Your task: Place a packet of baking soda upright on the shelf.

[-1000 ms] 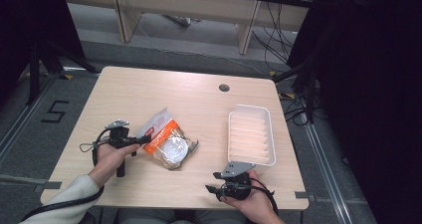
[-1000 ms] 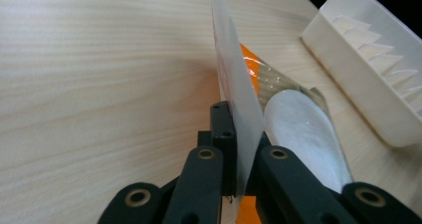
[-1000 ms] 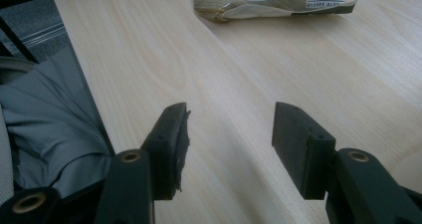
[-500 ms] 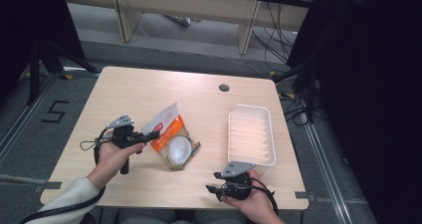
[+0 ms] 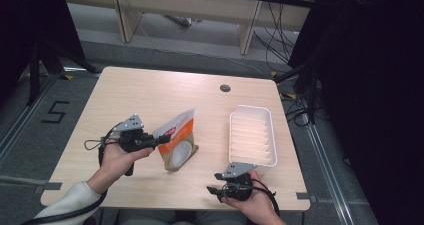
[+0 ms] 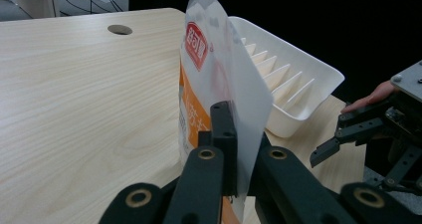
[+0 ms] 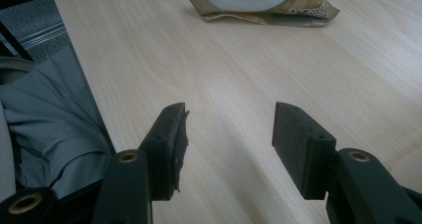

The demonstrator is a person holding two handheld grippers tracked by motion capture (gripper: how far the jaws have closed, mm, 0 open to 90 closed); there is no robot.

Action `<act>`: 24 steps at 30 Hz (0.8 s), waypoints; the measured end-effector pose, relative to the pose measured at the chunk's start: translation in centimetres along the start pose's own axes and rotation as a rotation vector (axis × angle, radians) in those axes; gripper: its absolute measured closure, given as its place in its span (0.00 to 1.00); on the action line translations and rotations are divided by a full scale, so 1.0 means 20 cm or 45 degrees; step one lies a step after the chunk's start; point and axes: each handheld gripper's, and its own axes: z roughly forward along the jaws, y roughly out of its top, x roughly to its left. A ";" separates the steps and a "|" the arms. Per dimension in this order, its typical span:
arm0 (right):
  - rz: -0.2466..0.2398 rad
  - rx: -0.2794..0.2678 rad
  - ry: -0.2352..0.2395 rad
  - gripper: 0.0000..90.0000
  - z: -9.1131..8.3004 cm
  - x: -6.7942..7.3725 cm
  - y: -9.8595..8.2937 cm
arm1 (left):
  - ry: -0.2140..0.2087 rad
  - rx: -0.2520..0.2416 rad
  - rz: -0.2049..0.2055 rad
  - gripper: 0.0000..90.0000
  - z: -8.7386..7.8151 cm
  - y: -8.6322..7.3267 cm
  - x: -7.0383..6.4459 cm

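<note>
Room: a grey floor (image 5: 60,80) is seen around the work area, with a "5" (image 5: 55,112) marked on it at the left. Light wooden furniture legs (image 5: 247,32) and trailing cables (image 5: 270,40) are seen at the far side; dark drapes (image 5: 380,85) are hung at the right.

Surface (image 5: 150,95): pale wood grain, rectangular, with a round cable hole (image 5: 225,88) near the far edge. Strips of grey tape (image 5: 45,186) are fixed at the near corners.

Tray (image 5: 252,135): white plastic, ribbed inside, set on the right part of the surface, lengthwise toward the far edge. Nothing is held in it.

Pouch (image 5: 176,137): orange and white with a red label and a clear window, placed near the middle of the surface, left of the tray and apart from it. It is held upright, its bottom edge resting on the wood.

Left gripper (image 5: 156,140): held in the person's left hand (image 5: 117,157), a grey plate on top. The pouch's side edge is pinched between the fingers (image 6: 224,129), which are pressed together on the film.

Right gripper (image 5: 212,183): held in the right hand (image 5: 252,205) at the near edge, just before the tray's near end. Its fingers (image 7: 171,129) are spread apart, with bare wood between them; they are pointed toward the pouch (image 7: 259,2), well apart from it.
</note>
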 end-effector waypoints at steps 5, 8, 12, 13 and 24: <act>-0.001 -0.001 0.001 0.53 0.00 0.00 0.00 | -0.023 0.019 0.035 0.99 -0.02 0.02 -0.02; 0.006 0.001 0.006 0.53 0.00 0.00 0.00 | -0.033 0.028 0.048 0.99 -0.02 0.03 -0.03; 0.009 -0.015 0.011 0.53 -0.01 0.00 0.01 | -0.062 0.046 0.082 0.99 -0.03 0.05 -0.05; -0.007 -0.020 0.008 0.52 -0.01 0.00 0.01 | -0.065 0.052 0.095 0.99 -0.04 0.05 -0.05; -0.127 -0.079 -0.028 0.51 -0.11 -0.01 0.11 | -0.177 0.087 0.187 0.99 -0.09 0.10 -0.11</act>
